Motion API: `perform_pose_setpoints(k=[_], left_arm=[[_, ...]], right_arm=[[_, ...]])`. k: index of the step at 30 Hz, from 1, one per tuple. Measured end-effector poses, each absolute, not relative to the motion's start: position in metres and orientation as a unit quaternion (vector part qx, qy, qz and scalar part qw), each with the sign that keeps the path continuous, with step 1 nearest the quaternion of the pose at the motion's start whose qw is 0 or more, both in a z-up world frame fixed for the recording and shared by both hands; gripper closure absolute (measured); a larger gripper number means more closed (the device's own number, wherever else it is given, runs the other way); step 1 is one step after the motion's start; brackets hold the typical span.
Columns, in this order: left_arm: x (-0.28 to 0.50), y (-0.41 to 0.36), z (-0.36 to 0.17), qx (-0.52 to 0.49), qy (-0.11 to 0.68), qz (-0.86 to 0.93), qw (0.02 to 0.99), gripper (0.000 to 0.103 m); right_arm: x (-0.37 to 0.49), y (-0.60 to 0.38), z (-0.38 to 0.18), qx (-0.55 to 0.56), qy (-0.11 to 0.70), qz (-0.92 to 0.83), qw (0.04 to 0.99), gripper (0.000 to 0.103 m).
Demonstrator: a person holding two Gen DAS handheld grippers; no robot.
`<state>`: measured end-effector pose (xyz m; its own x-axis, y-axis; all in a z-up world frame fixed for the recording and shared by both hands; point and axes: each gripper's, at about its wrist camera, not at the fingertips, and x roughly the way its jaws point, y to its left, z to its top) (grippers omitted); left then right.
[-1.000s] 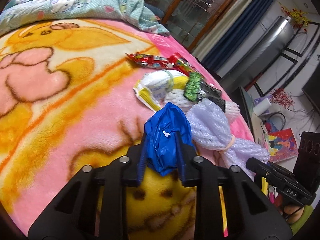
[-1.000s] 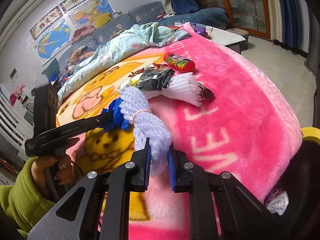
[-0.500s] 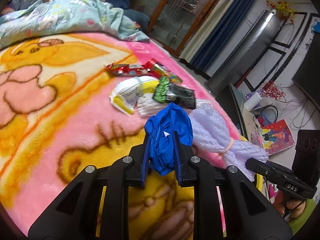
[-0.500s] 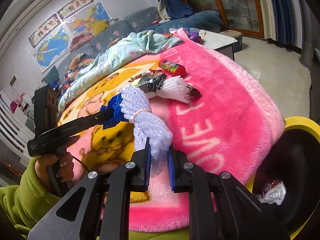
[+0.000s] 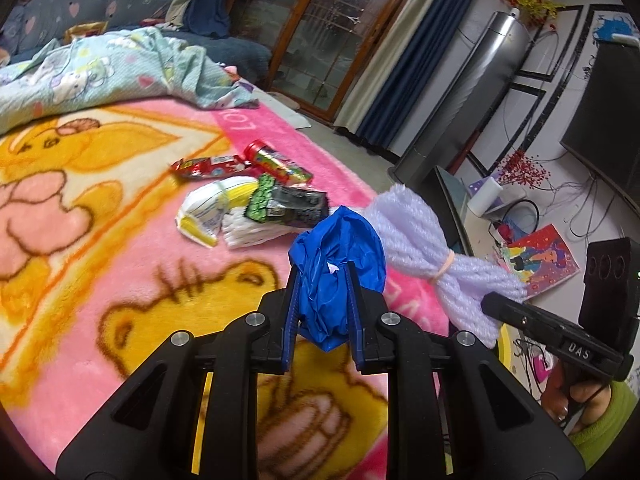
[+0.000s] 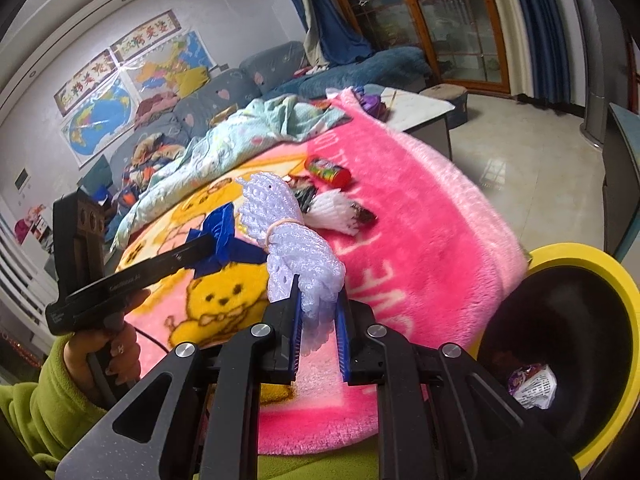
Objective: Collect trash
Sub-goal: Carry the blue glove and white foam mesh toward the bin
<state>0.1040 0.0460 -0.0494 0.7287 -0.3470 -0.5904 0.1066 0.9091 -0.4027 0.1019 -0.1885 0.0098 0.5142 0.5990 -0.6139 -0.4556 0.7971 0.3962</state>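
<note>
A pink blanket (image 5: pixel 120 264) printed with yellow bears is seen spread over the bed, with a pale green quilt (image 5: pixel 112 68) bunched at its far end. A yellow-rimmed bin (image 6: pixel 576 320) lined in black is seen just beside the blanket's edge, with one crumpled wrapper (image 6: pixel 534 386) inside. A pile of litter is left on the blanket: a white and yellow packet (image 5: pixel 212 208), a black and green wrapper (image 5: pixel 288 204), a red tube (image 5: pixel 280 162) and a red wrapper (image 5: pixel 208 166). A white foam net (image 6: pixel 298 248), tied with a band, is held clamped in the right gripper (image 6: pixel 318 320), its fingers drawn narrow. A crumpled blue bag (image 5: pixel 334 276) is gripped between the fingers of the left gripper (image 5: pixel 322 300). Both items are held above the blanket, near each other.
</note>
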Motion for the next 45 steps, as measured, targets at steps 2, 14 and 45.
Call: perform_pose_setpoints(k=[2, 14, 45], left_arm=[[0.101, 0.041, -0.046, -0.169, 0.343, -0.129, 0.915, 0.088], [0.092, 0.016, -0.032, -0.147, 0.330, -0.153, 0.920, 0.088], [0.078, -0.107, -0.024, -0.049, 0.313, -0.262, 0.912, 0.088]], right_arm=[[0.101, -0.193, 0.013, 0.096, 0.383, 0.300, 0.869, 0.089], [0.097, -0.224, 0.023, 0.112, 0.354, 0.257, 0.892, 0.089], [0.079, -0.318, 0.013, 0.145, 0.324, 0.099, 0.930, 0.089]])
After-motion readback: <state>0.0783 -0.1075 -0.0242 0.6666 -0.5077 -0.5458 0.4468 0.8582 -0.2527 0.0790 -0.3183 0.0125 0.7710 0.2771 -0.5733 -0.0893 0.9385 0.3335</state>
